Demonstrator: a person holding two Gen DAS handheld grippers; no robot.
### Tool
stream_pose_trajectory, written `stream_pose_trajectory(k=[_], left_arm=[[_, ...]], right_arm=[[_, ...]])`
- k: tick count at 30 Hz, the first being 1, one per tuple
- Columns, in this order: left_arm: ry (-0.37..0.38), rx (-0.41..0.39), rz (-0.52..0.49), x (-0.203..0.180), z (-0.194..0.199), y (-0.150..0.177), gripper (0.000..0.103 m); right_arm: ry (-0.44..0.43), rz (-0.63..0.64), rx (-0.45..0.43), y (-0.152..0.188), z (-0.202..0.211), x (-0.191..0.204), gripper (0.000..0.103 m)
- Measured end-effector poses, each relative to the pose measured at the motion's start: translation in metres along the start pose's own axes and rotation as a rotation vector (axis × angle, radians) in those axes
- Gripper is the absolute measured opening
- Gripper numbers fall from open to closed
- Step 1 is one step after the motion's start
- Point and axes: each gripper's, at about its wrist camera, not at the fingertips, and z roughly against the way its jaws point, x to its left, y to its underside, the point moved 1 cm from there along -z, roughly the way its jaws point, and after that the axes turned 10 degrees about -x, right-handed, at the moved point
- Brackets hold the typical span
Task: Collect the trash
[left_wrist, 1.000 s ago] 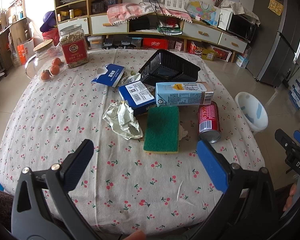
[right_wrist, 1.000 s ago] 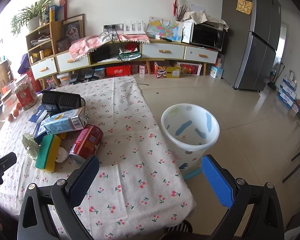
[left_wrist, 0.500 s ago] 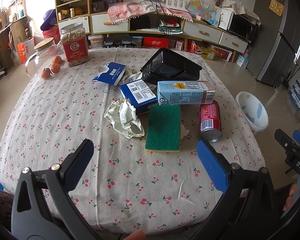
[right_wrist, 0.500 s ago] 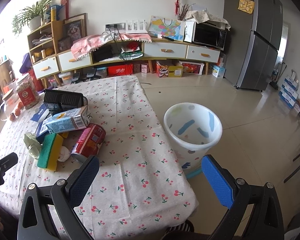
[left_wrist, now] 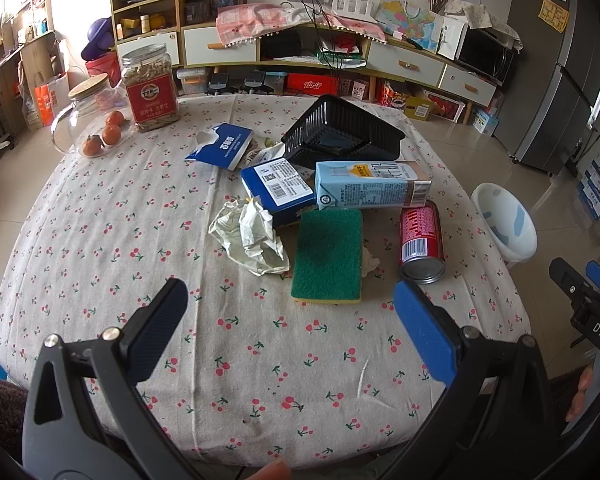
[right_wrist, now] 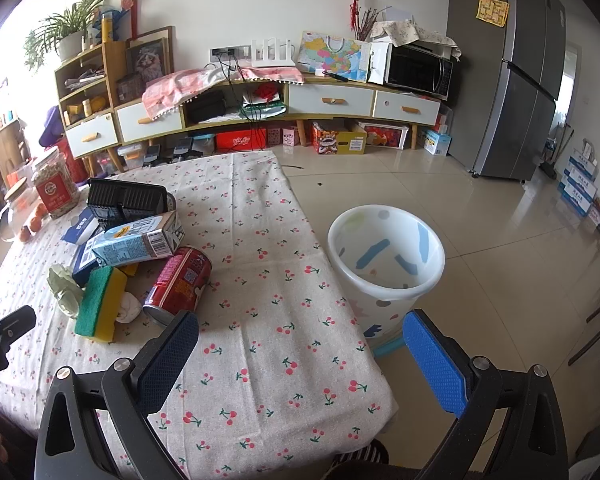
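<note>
A pile of trash lies mid-table: crumpled paper [left_wrist: 252, 236], a red can [left_wrist: 421, 241] on its side, a light blue milk carton [left_wrist: 370, 190], a dark blue box [left_wrist: 278, 190] and a green-and-yellow sponge [left_wrist: 327, 257]. The can [right_wrist: 179, 283], carton [right_wrist: 138, 242] and sponge [right_wrist: 98, 304] also show in the right wrist view. A white bin [right_wrist: 384, 256] stands on the floor right of the table. My left gripper [left_wrist: 292, 334] is open and empty, near the sponge. My right gripper [right_wrist: 300, 360] is open and empty over the table's right edge.
A black plastic basket [left_wrist: 342, 134] and a blue tissue pack [left_wrist: 222, 146] lie behind the pile. A nut jar [left_wrist: 150, 88] and a glass jug with oranges [left_wrist: 96, 120] stand at the far left. The cherry-print tablecloth [left_wrist: 100, 240] covers the table.
Both grippers have moved slightly forward toward the pile and the bin. Nothing on the table has moved and both stay open.
</note>
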Motion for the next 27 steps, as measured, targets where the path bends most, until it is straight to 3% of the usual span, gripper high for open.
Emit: stream_pose_trajectory(k=[11,17,27], left_arm=[[0.003,0.030,0.002,0.008,-0.006,-0.001,0.102],[0.023,0.023,-0.057,0.009,-0.008,-0.014,0.102],[0.034,0.128,-0.079,0.028,-0.037,-0.043,0.102]], right_arm=[[-0.014,0.005,0.021,-0.001,-0.003,0.003,0.103],[-0.039,0.008,0.028,-0.016,-0.006,0.001,0.103],[-0.123,0.137,0.105,-0.054,-0.025,0.030,0.103]])
